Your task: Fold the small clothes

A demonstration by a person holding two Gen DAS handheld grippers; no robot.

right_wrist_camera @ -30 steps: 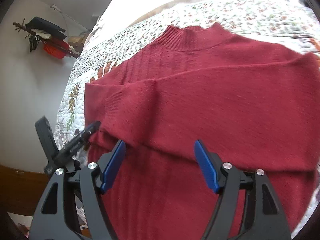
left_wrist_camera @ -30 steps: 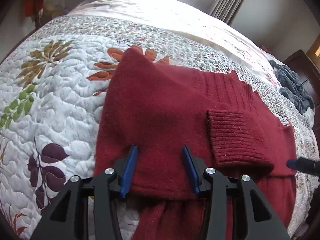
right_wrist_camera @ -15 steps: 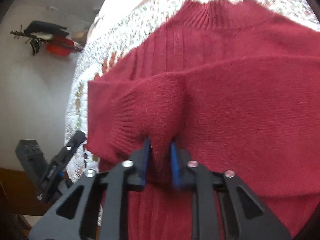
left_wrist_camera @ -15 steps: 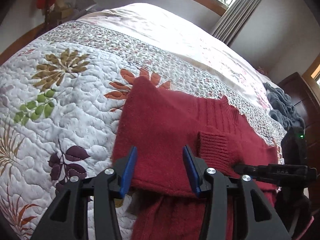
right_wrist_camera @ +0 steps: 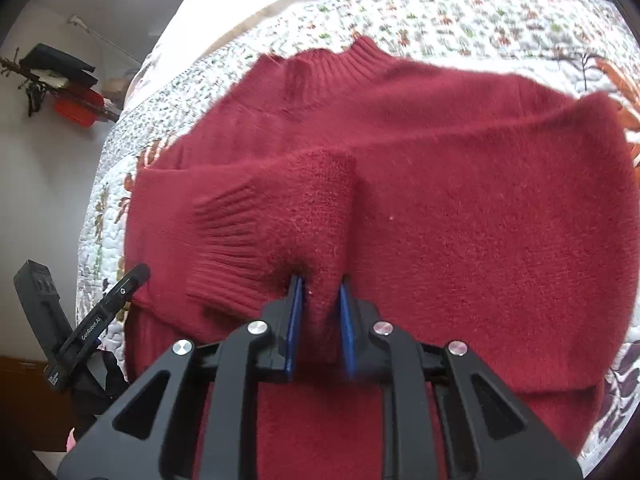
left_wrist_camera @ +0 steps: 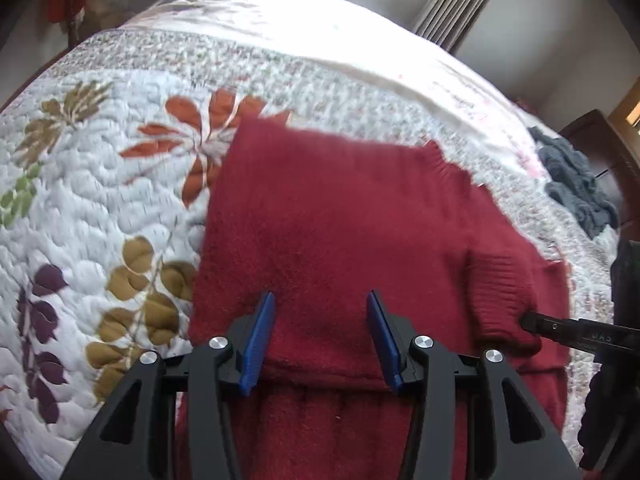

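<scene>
Covering most of both views, the bed [left_wrist_camera: 120, 200] carries a white quilt [right_wrist_camera: 460, 24] printed with leaves. On it lies the red sweater [left_wrist_camera: 340, 220], collar [right_wrist_camera: 344, 68] toward the far side, 1 sleeve [right_wrist_camera: 500, 184] folded across the chest. A grey garment [left_wrist_camera: 576, 184] sits near the bed's far right edge, well apart from the sweater. Right tongs [right_wrist_camera: 320, 304]: the 2 blue pads are pressed together on a raised fold of the sleeve, just beside its ribbed cuff [right_wrist_camera: 224, 248]. Left tongs [left_wrist_camera: 320, 332]: pads spread apart, hovering over the sleeve's lower edge and gripping nothing.
</scene>
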